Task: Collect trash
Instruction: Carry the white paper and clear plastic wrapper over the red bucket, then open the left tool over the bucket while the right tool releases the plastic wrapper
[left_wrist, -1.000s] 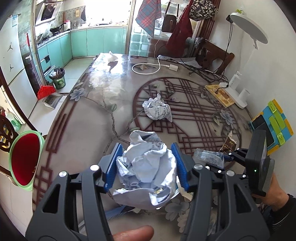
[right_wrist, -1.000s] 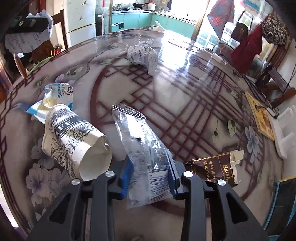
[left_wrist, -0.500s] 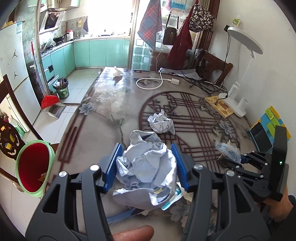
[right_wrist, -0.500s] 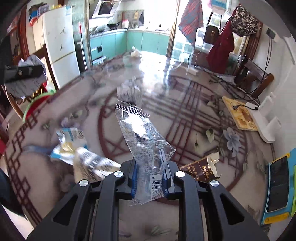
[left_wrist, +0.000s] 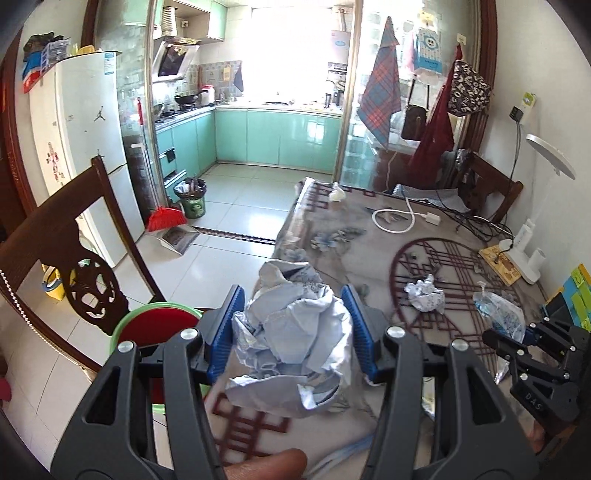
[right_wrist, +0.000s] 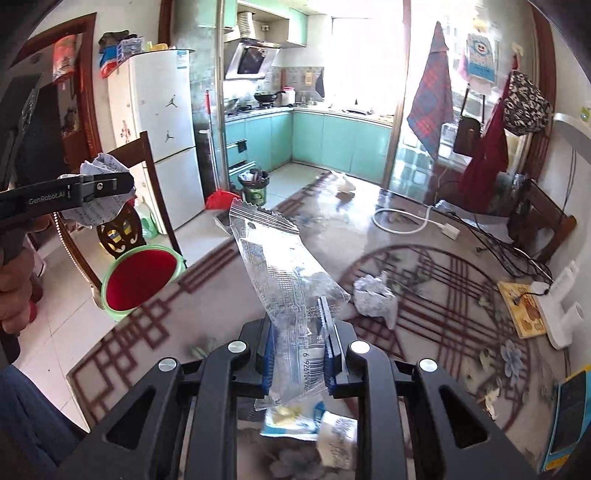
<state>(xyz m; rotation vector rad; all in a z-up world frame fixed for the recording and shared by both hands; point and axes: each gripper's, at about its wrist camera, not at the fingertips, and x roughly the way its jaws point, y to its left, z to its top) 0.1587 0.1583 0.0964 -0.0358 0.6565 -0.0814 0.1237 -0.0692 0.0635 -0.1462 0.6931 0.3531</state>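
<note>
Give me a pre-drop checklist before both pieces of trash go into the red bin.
1. Left gripper shut on crumpled paper: ok.
2. Right gripper shut on clear wrapper: ok.
3. Red bin open, mouth unobstructed: ok.
4. Either gripper above the bin: not ok, both short of it.
5. Room left in the bin: cannot tell.
6. Table cleared: not ok, paper ball remains.

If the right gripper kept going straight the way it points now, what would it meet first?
Probably the table near the crumpled paper ball; the right gripper, shut on the clear plastic wrapper, points downward there, though depth is unclear.
</note>
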